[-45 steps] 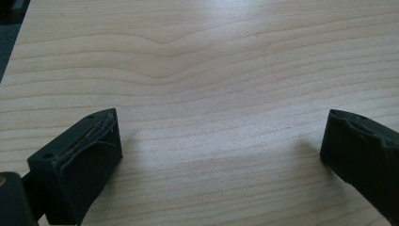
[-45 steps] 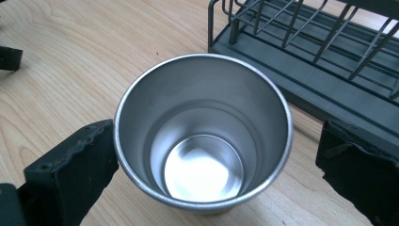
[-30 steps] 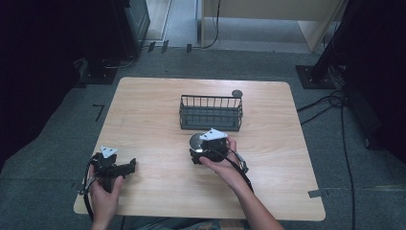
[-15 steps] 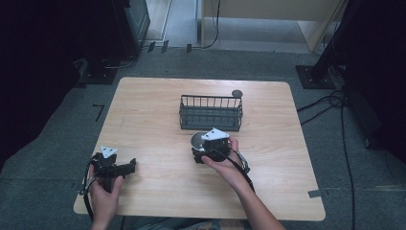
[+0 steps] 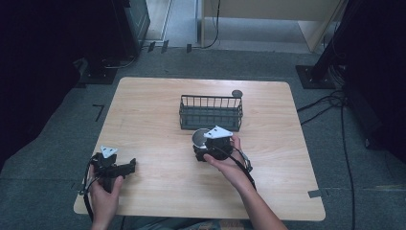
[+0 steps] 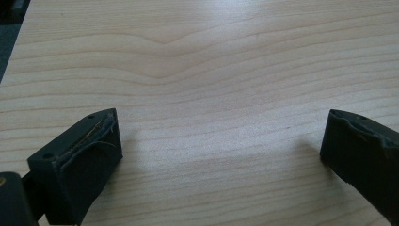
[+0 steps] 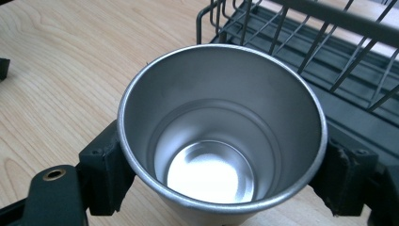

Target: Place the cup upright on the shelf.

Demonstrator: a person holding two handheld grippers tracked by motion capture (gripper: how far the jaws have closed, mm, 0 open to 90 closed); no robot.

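The steel cup (image 7: pixel 221 136) stands upright and empty on the table (image 5: pixel 158 110), just in front of the wire basket (image 5: pixel 211 113), at the basket's near wall. It looks thin-walled and light, stiff enough not to give under a squeeze, but its smooth, polished, tapering side is likely slippery, so a grip could slide towards the narrow base if the cup is tipped. The right gripper (image 7: pixel 221 172) has it by the outside wall just under the rolled rim, one jaw on each side with the pads pressed against the metal; the jaws have just closed on it. That high hold under the rim seems sound, since the lip should stop the cup from slipping down through the pads. Behind the cup, the basket itself is what stands in the way: its barred near wall rises right beside the cup, so the cup would probably have to be lifted over the top rail before it could go in. A small dark round thing (image 5: pixel 236 93) sits at the basket's far right corner, too small to identify. Well to the left of the basket and nearer the person, the left gripper (image 6: pixel 221 150) rests low over bare wood, its jaws spread wide with nothing between them.
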